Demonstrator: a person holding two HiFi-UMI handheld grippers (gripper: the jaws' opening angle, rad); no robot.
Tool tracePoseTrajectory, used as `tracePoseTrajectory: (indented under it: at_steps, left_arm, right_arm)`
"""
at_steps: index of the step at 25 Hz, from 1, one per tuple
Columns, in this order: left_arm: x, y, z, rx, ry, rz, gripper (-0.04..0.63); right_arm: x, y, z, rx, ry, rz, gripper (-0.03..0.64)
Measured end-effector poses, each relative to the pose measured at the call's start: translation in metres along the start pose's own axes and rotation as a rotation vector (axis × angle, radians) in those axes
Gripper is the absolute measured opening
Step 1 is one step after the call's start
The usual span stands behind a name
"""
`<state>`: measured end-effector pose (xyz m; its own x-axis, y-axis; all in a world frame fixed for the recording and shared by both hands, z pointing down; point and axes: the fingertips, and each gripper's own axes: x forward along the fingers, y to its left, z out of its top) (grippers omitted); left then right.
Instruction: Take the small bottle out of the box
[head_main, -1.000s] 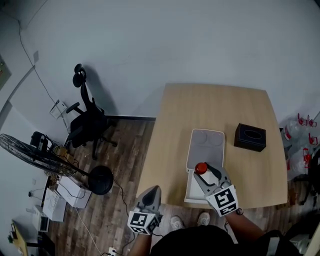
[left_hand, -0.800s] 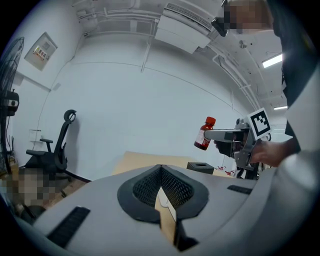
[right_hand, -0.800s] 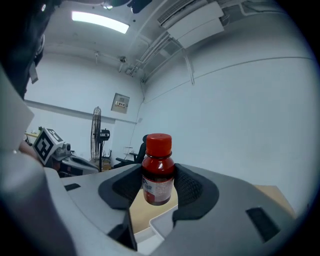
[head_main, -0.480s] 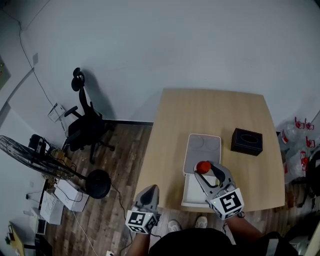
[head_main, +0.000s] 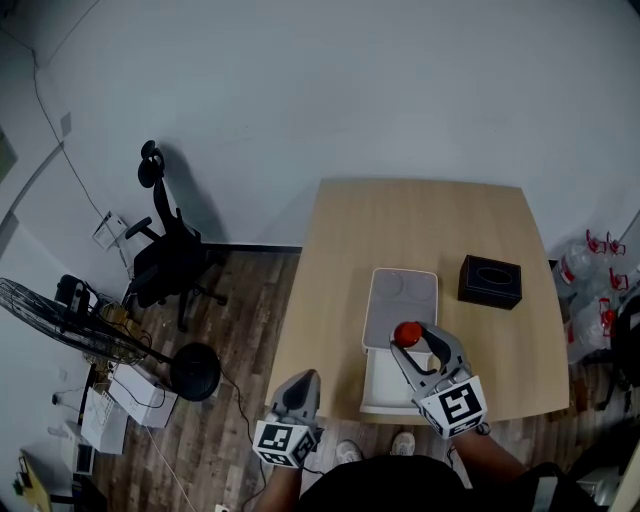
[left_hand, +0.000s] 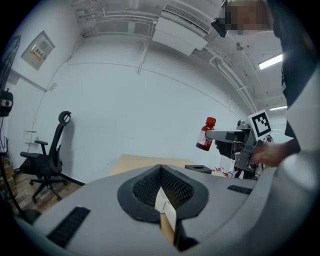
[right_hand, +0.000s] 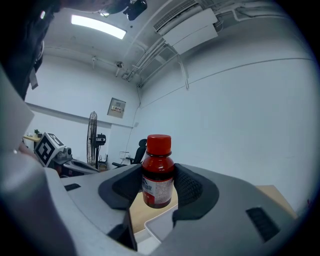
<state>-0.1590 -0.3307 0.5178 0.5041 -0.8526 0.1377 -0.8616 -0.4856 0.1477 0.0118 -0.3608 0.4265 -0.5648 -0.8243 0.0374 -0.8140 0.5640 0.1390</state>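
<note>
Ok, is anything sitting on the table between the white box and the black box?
No. In the head view the table between the white box and the black box is bare wood; the small bottle is up in the right gripper.

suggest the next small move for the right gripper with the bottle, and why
Probably carry it sideways to the bare table right of the box and lower it there. The right gripper is shut on the small bottle, which is upright with its base hanging clear above the open box, so only setting it down seems left.
</note>
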Motion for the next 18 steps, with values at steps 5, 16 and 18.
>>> tracePoseTrajectory:
  at_steps: [5, 16, 18]
  left_arm:
    - [0.000, -0.004, -0.002, 0.000, 0.004, -0.006, 0.012]
    - [-0.001, -0.010, -0.003, 0.002, 0.012, -0.007, 0.012]
    - [-0.001, -0.010, -0.004, 0.005, 0.013, -0.009, 0.012]
  right_arm:
    - [-0.003, 0.003, -0.003, -0.008, 0.005, 0.008, 0.213]
    - [-0.006, 0.003, -0.002, -0.011, -0.018, 0.014, 0.213]
    - [-0.006, 0.003, -0.003, -0.012, -0.024, 0.015, 0.213]
